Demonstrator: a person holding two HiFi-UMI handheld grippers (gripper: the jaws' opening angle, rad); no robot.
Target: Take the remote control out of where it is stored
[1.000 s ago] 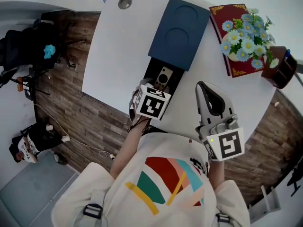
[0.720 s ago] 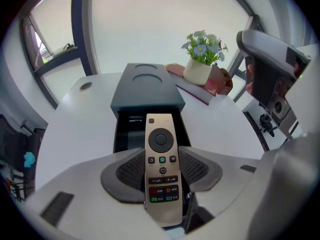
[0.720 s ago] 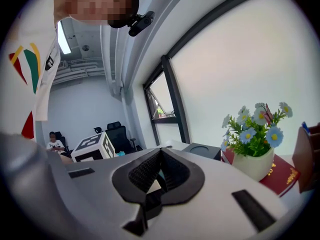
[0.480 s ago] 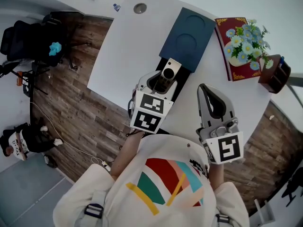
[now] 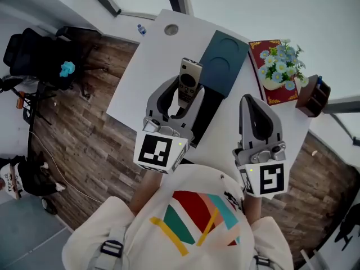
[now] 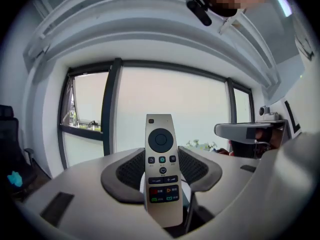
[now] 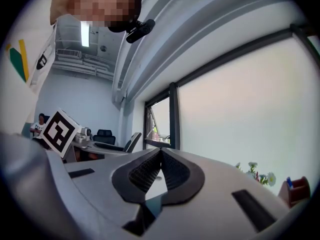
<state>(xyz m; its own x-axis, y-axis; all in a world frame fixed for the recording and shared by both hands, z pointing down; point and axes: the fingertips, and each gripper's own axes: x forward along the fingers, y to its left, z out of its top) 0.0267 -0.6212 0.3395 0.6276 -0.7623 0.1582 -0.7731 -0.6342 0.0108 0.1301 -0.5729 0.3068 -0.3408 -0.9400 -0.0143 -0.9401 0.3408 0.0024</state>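
A gold remote control (image 5: 188,81) with a round pad and coloured buttons stands upright between the pads of my left gripper (image 5: 183,94), lifted well above the table. In the left gripper view the remote (image 6: 162,169) fills the gap and both pads press its sides. Below it lies the storage box, its blue lid (image 5: 224,61) slid back and its black open compartment (image 5: 206,115) showing nothing inside. My right gripper (image 5: 254,101) hovers to the right of the box, its jaws together and empty, as the right gripper (image 7: 161,153) also appears in its own view.
The white table (image 5: 147,77) carries a vase of blue flowers (image 5: 279,61) on a red mat (image 5: 278,93) and a brown pen holder (image 5: 313,97) at the far right. A small bottle (image 5: 142,30) stands at the far edge. A black chair (image 5: 39,55) stands on the wooden floor at left.
My left gripper has lifted the remote up out of the box's black compartment, high above the table. The right gripper has stayed beside the box.
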